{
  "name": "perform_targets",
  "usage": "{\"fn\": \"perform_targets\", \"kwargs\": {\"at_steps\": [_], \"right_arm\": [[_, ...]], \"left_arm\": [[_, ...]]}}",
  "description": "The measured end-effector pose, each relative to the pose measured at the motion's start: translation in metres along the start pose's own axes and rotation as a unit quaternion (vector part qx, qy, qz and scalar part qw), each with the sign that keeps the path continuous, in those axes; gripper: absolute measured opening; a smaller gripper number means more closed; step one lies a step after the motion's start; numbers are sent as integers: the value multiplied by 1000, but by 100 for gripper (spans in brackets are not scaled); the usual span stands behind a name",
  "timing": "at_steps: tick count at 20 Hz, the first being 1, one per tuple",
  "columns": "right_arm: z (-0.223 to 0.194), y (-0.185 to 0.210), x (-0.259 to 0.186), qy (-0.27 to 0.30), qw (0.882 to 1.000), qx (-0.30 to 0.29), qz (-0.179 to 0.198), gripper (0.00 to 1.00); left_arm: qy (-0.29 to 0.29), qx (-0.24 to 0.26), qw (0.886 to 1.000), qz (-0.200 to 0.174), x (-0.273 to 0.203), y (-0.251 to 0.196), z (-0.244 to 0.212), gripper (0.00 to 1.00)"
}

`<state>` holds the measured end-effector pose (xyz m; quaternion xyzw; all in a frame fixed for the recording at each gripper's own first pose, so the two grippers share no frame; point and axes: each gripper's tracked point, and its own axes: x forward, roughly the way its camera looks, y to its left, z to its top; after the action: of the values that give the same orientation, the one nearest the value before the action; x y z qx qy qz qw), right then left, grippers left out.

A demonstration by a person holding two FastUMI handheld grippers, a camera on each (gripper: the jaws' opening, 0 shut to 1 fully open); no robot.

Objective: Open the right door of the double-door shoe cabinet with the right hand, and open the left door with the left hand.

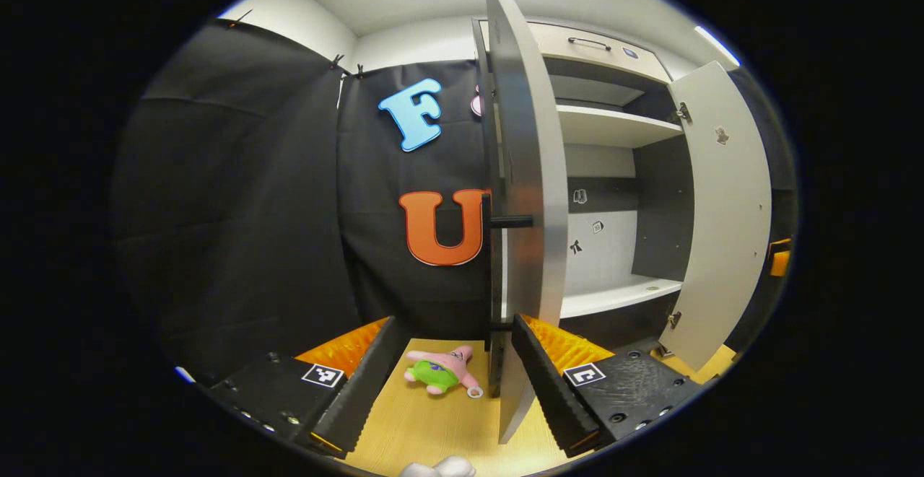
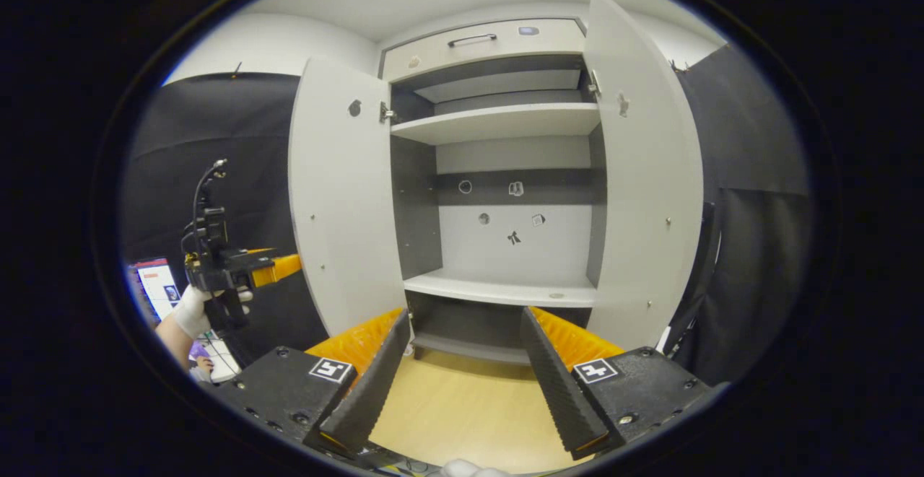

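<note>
Two doors, both swung out from the shoe cabinet; the task reads as nearly complete.

Left gripper view: left hand-held gripper, jaws spread wide, gripping nothing. Left door seen almost edge-on, just ahead of the fingers, its dark bar handle projecting from the face and apart from both fingers. Right door stands open farther off, hinged at the cabinet's far side. Shelves inside are bare. A pink and green starfish plush toy lies on the wooden floor between the fingers, near the door's lower edge.

Right gripper view: right hand-held gripper, likewise released, facing the cabinet squarely. Left door and right door flank the open interior; drawer above remains closed. Left hand-held gripper, held by a gloved hand, sits beside the left door's outer face.

Handling note: if the left door needs more swing, a light push or pull at the handle, following the hinge arc, seems best; keep the fingers clear of the door edge and avoid nudging the toy.
</note>
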<state>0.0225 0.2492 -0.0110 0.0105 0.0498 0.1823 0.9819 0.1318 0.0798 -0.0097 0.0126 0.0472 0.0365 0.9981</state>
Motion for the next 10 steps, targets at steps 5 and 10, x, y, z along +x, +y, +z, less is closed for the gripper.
{"fn": "perform_targets", "kwargs": {"at_steps": [5,10], "right_arm": [[1,-5,-2,-5,1000,3,-14,96],[6,-20,-3,-13,999,11,-44,97]], "left_arm": [[-1,-4,1000,23,-16,-2,4,95],[-14,1,1000,24,-33,-17,19,94]]}}
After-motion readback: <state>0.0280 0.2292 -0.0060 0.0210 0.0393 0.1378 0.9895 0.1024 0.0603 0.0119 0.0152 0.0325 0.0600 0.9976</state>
